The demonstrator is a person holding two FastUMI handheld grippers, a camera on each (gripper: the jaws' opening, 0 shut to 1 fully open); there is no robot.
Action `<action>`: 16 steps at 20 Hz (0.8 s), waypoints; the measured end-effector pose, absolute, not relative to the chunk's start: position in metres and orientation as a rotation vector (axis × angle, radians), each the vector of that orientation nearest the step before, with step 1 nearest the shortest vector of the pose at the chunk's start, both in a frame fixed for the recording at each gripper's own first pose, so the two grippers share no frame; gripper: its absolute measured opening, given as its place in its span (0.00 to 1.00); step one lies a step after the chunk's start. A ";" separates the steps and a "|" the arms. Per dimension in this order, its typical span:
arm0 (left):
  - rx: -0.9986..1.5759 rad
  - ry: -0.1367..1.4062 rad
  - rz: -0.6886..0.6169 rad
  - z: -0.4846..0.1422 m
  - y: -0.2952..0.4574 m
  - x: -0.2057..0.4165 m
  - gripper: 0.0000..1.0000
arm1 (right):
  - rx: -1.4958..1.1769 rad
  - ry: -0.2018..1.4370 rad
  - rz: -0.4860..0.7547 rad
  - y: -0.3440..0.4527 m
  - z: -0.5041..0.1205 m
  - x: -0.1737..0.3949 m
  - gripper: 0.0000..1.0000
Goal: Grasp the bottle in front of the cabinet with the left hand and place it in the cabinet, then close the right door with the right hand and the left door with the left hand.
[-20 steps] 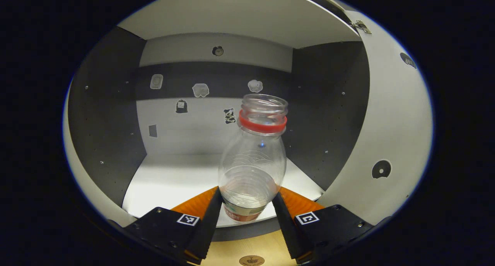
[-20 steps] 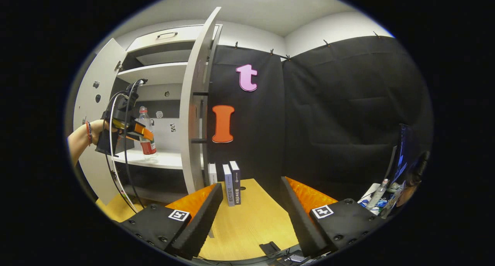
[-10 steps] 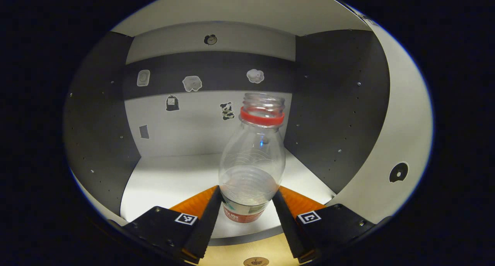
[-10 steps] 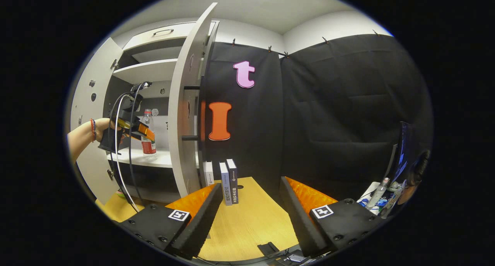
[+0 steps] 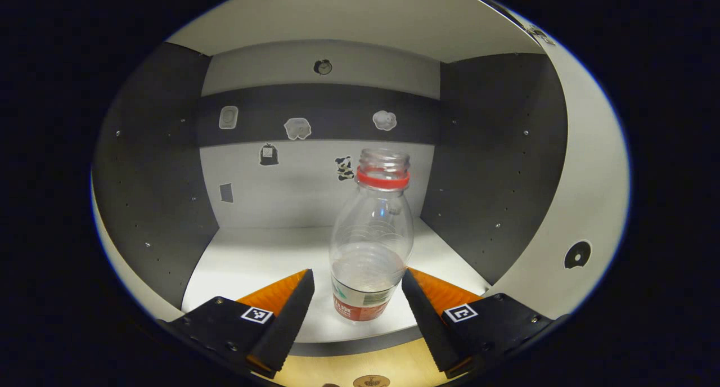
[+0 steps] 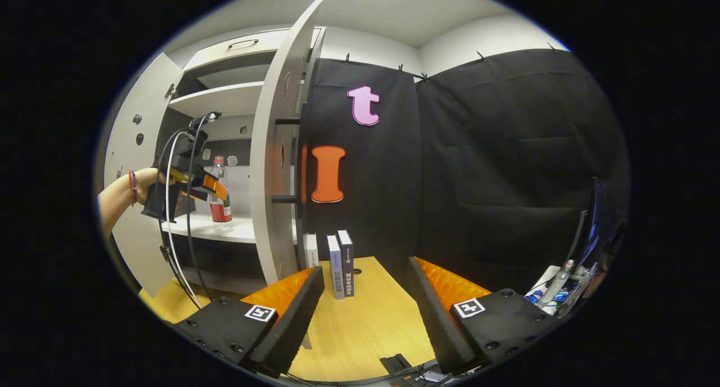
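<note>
A clear, uncapped plastic bottle (image 5: 371, 235) with a red neck ring and a red label stands upright on the white shelf (image 5: 253, 263) inside the cabinet. My left gripper (image 5: 357, 280) is open around its base; the left finger stands clear of it and the right finger is very close. In the right gripper view the bottle (image 6: 220, 190) stands on the shelf, with the left gripper (image 6: 211, 187), held by a hand (image 6: 140, 187), at its side. Both doors stand open: the right door (image 6: 275, 167) and the left door (image 6: 126, 151). My right gripper (image 6: 365, 271) is open and empty over the wooden table (image 6: 365, 325).
The right door's inner face (image 5: 590, 167) curves along the right of the left gripper view. Stickers dot the cabinet's back wall (image 5: 298, 128). Three books (image 6: 337, 257) stand upright on the table by the right door. Small clutter (image 6: 557, 286) sits at the far right.
My left gripper's fingers have opened off the bottle, which now stands on the shelf by itself. The right gripper has shifted only slightly.
</note>
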State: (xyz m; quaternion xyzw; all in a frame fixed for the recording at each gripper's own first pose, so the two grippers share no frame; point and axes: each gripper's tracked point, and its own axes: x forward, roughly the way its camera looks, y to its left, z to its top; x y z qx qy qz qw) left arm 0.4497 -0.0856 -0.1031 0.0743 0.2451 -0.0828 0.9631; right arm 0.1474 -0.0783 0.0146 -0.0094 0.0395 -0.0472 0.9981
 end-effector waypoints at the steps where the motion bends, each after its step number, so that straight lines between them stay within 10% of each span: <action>1: 0.136 0.489 -0.167 -0.099 -0.085 0.445 0.95 | -0.018 0.081 -0.091 -0.077 0.014 0.148 0.99; 16: 0.088 0.331 -0.218 -0.022 -0.077 0.344 0.95 | -0.064 0.071 -0.052 -0.068 0.018 0.162 0.99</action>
